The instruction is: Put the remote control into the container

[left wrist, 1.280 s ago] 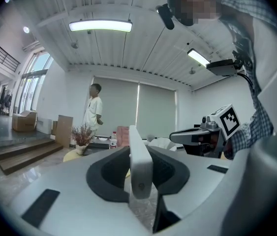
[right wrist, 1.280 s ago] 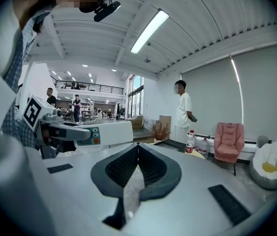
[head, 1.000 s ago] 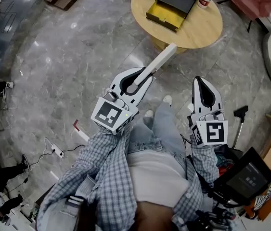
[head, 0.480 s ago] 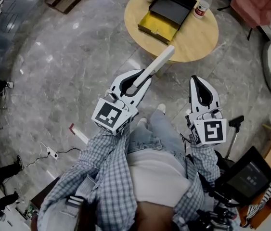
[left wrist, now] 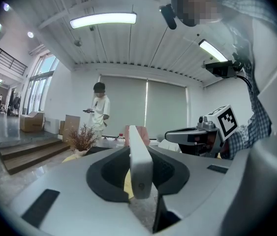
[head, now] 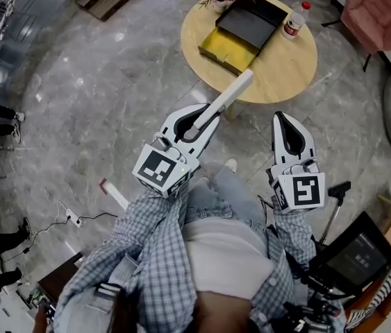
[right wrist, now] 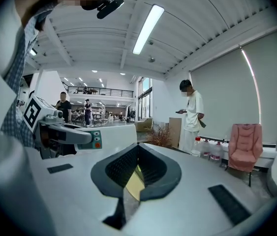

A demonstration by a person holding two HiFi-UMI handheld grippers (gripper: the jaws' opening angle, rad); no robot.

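Between jaws of left gripper (head: 202, 116): remote control (head: 228, 97) clamped, protruding forward

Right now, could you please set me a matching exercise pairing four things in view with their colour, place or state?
Things:
1. remote control
2. container
3. bottle
4. right gripper

Descriptions:
A. red cap
B. jaws together, empty
C. clamped in the left gripper
D. black and yellow, on the round table

Pairs: 1-C; 2-D; 3-A; 4-B
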